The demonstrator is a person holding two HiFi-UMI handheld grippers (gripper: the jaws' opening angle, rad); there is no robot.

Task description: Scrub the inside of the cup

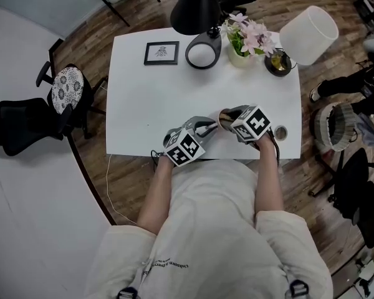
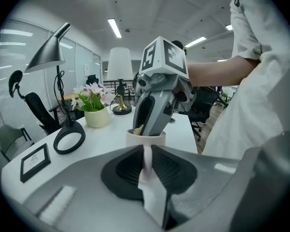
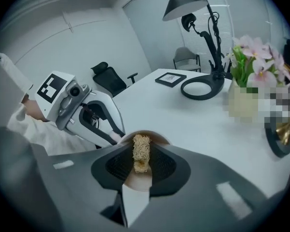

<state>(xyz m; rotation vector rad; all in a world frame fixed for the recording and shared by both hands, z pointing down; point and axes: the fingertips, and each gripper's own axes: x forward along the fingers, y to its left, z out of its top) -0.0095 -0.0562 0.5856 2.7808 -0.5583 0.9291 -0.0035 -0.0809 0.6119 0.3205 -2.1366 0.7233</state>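
The pale cup (image 2: 157, 139) is kept near the front edge of the white table (image 1: 174, 104). It is steadied by the left gripper (image 2: 146, 157), whose jaws are clamped on its handle (image 2: 147, 167). A fibrous scrub pad (image 3: 141, 149) is pinched in the right gripper (image 3: 141, 164) and held down inside the cup, evidently so the inner wall can be rubbed.

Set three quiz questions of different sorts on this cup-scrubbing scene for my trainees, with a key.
1. True or false: the left tongs grip the cup by its handle.
2. The right tongs hold: A) a fibrous scrubber; B) a spoon; C) nothing.
3. What stands between the black lamp's ring base and the white-shaded lamp?
Key: 1 true; 2 A; 3 the flower pot.
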